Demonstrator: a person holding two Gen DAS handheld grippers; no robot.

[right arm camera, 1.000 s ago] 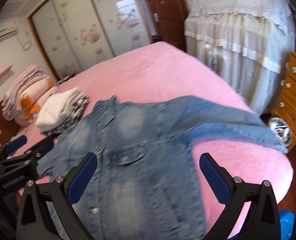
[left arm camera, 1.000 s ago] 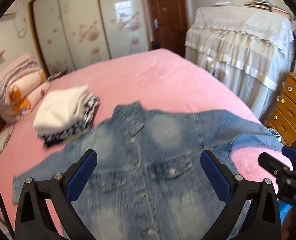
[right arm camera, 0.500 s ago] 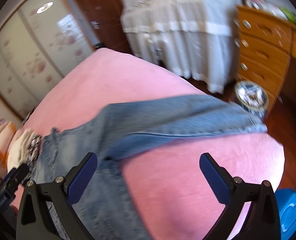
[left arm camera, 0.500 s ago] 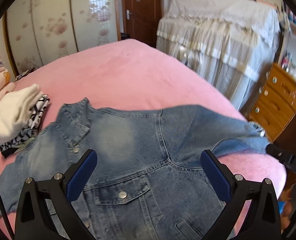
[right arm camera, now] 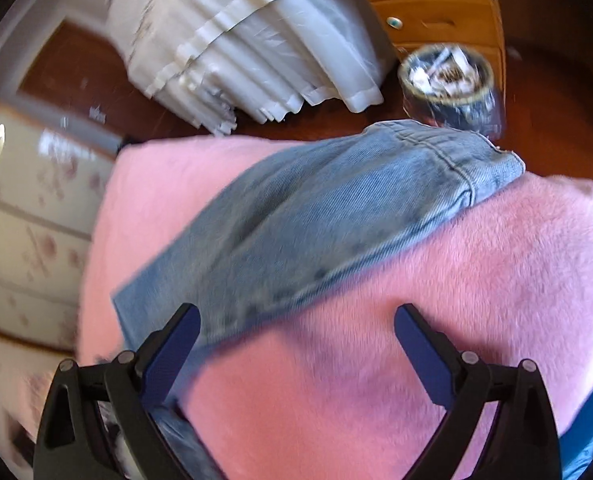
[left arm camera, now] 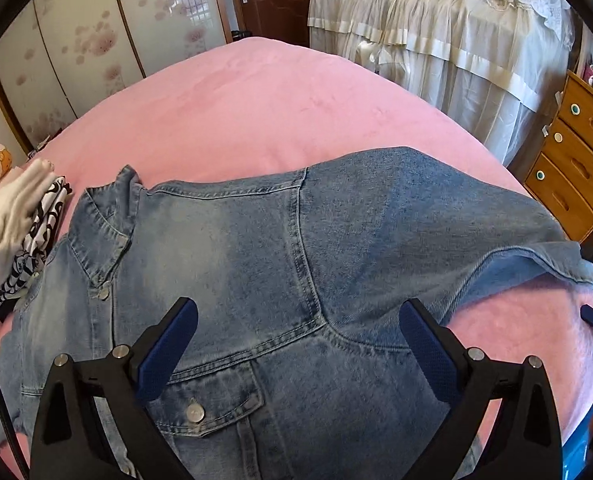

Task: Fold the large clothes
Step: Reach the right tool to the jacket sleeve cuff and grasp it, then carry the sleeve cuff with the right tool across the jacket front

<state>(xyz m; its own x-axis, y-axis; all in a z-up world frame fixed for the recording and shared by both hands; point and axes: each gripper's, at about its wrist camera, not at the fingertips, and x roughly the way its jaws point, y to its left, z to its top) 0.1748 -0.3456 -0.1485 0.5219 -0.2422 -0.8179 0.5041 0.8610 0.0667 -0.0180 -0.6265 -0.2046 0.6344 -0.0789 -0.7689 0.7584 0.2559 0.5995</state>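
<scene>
The faded blue denim jacket (left arm camera: 256, 280) lies spread flat on the pink bed (left arm camera: 256, 100), ready for folding. Left claw (left arm camera: 296, 356) and right claw (right arm camera: 296, 356) are both spread wide, holding nothing; the right one is near the sleeve (right arm camera: 336, 208).

Faded blue denim jacket (left arm camera: 256, 264) front-up, spread flat, sleeve (right arm camera: 336, 208) outstretched
</scene>
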